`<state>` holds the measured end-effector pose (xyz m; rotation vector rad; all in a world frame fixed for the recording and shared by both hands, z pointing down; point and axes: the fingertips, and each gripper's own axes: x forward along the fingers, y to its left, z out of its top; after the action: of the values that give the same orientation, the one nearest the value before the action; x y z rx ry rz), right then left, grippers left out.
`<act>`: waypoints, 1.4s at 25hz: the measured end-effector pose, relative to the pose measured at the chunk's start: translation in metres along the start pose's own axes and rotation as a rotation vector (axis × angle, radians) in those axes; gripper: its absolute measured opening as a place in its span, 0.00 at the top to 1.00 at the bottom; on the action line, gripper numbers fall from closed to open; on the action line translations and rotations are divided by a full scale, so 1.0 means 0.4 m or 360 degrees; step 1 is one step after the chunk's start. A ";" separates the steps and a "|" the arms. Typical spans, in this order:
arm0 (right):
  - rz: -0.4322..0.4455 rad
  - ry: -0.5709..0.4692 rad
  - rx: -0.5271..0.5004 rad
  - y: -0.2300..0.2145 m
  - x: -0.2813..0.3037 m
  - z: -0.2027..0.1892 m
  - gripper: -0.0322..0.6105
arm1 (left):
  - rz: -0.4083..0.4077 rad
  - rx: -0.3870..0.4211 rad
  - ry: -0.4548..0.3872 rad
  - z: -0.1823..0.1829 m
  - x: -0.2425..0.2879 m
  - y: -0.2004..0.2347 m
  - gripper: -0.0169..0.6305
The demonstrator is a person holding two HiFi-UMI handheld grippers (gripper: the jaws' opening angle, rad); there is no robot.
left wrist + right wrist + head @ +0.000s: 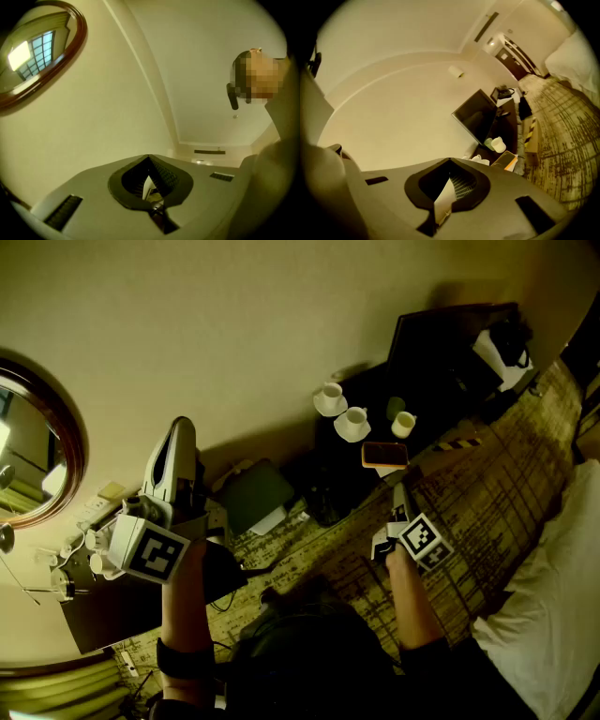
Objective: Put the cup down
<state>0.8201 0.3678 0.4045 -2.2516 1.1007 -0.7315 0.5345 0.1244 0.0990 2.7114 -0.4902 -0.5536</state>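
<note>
With left claw (178, 432) and right claw (400, 495) closed on nothing and cups (355, 418) standing on the bench (373, 390), the task is judged finished.

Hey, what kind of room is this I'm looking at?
Most likely a hotel room: a bed with white linen beside patterned carpet, a dark desk carrying cups on saucers, and a round framed mirror on the wall.
</note>
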 end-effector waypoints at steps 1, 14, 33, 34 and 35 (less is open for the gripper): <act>0.0038 0.0017 -0.0075 0.027 0.015 -0.002 0.93 | 0.0067 0.0027 0.0029 -0.016 -0.019 0.026 1.00; 0.0821 0.0365 -0.1153 0.573 0.166 -0.379 0.93 | 0.1217 0.0628 0.0464 -0.037 -0.588 0.406 1.00; 0.1585 0.0680 -0.1586 1.249 -0.134 -1.139 0.93 | 0.1801 0.0586 0.0567 0.142 -1.391 0.779 1.00; 0.1595 0.0692 -0.1597 1.265 -0.141 -1.170 0.93 | 0.1815 0.0581 0.0570 0.149 -1.417 0.796 1.00; 0.1603 0.0705 -0.1608 1.281 -0.147 -1.201 0.93 | 0.1829 0.0579 0.0574 0.155 -1.444 0.813 1.00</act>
<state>0.1963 0.0398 0.3980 -1.7055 2.9789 -0.2050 -0.0773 0.0467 0.3496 2.1750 -1.9331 0.3575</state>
